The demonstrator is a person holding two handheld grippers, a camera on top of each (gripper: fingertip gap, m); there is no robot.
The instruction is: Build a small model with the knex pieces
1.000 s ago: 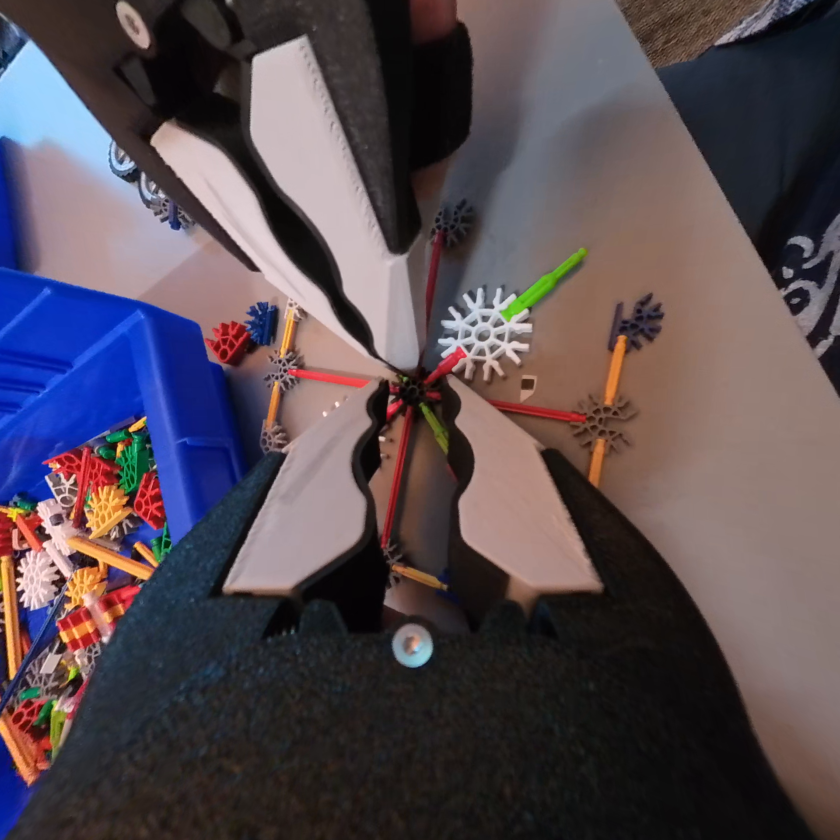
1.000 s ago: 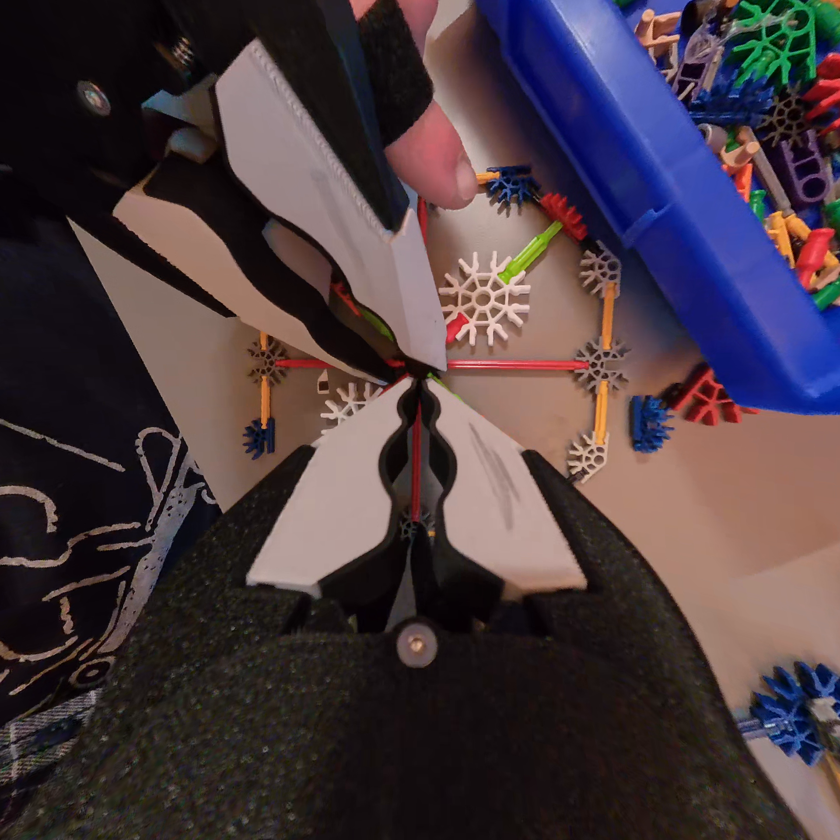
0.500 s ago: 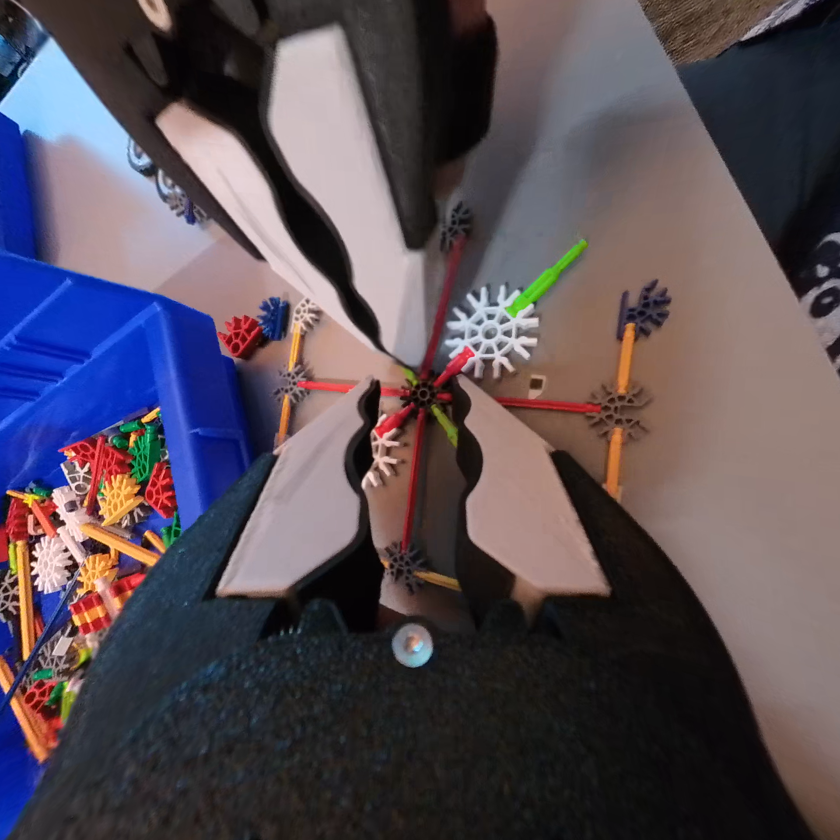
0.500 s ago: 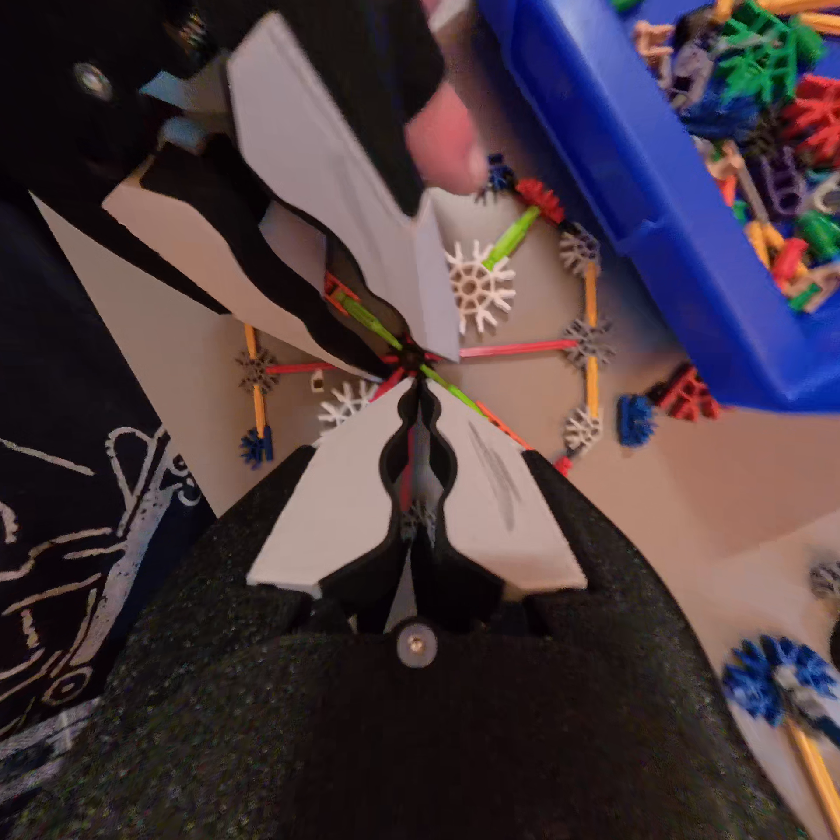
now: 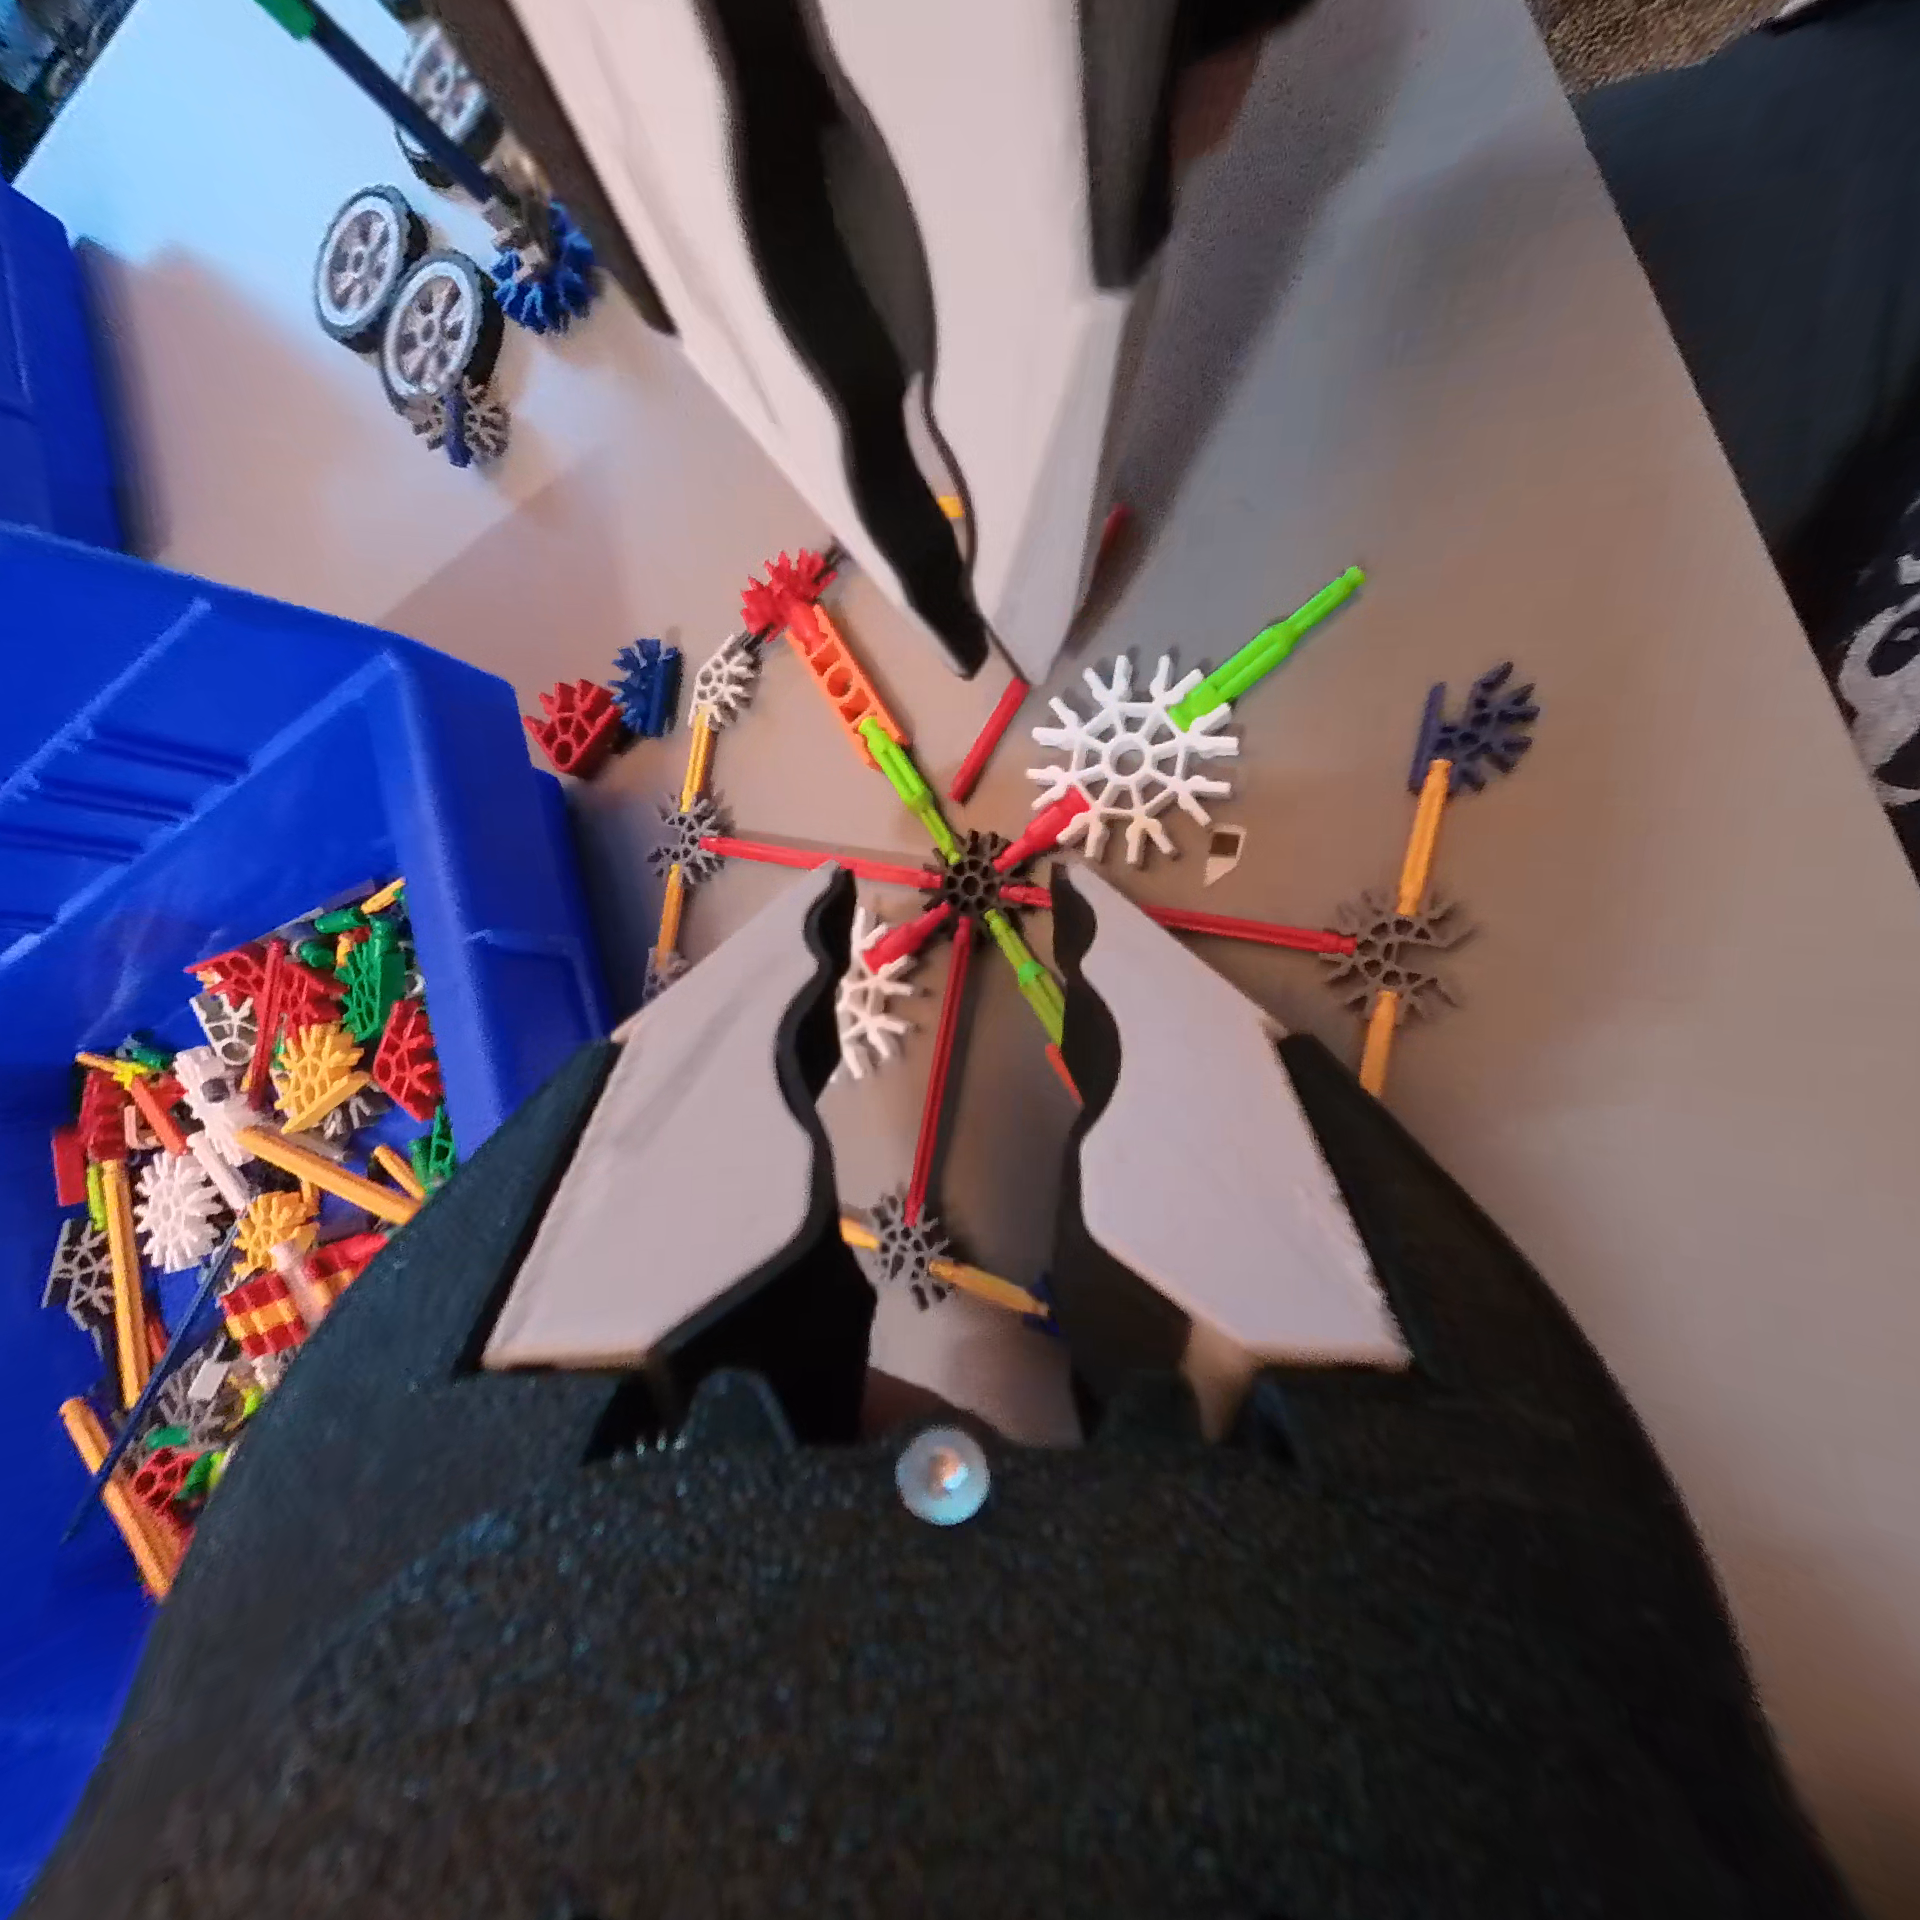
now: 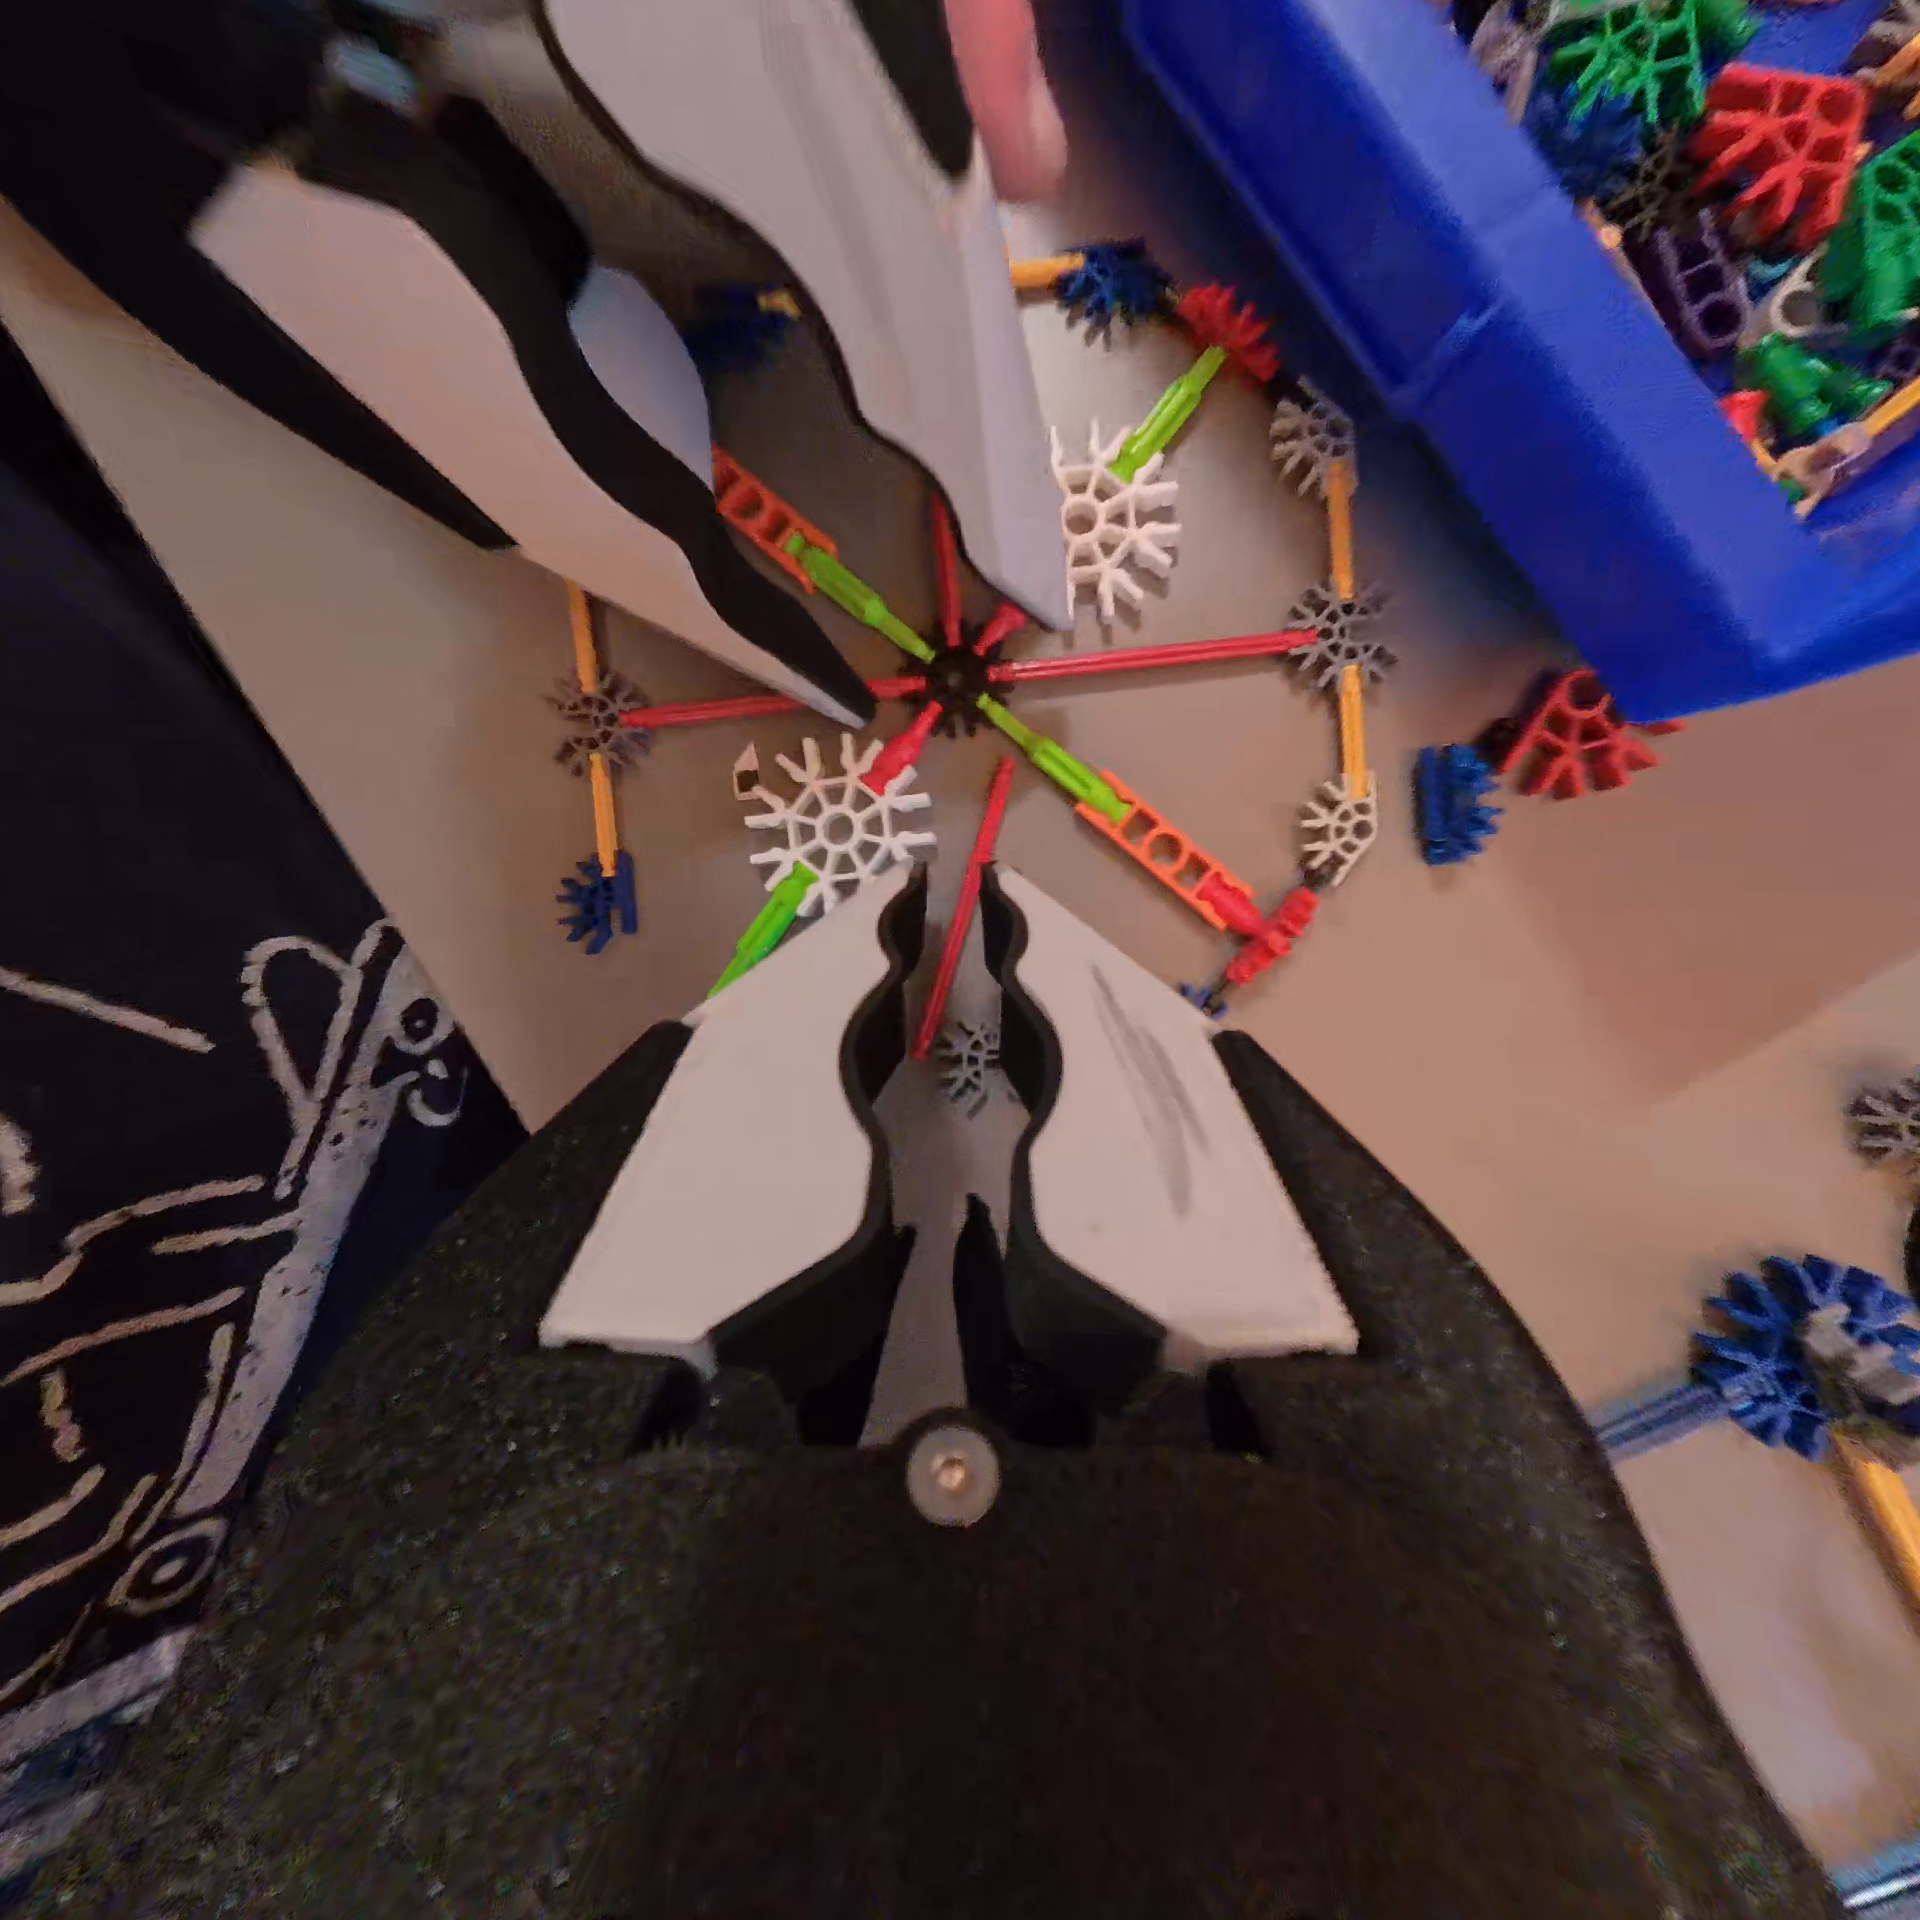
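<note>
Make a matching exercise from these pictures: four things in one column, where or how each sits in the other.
Things:
1. black hub
2. loose red rod
3. pair of wheels
4. blue bin

Places:
A. far across the table, beside a blue connector
B. between the fingers of the right gripper
C. heaped with loose coloured pieces
D. just ahead of the open fingers of the left gripper

Pairs: 1-D, 2-B, 3-A, 4-C.

Both tongs — right tongs [image 6: 951, 883] and left tongs [image 5: 951, 894] — drawn back, red rod [image 6: 961, 914] pulled off black hub [image 6: 954, 675]
</note>
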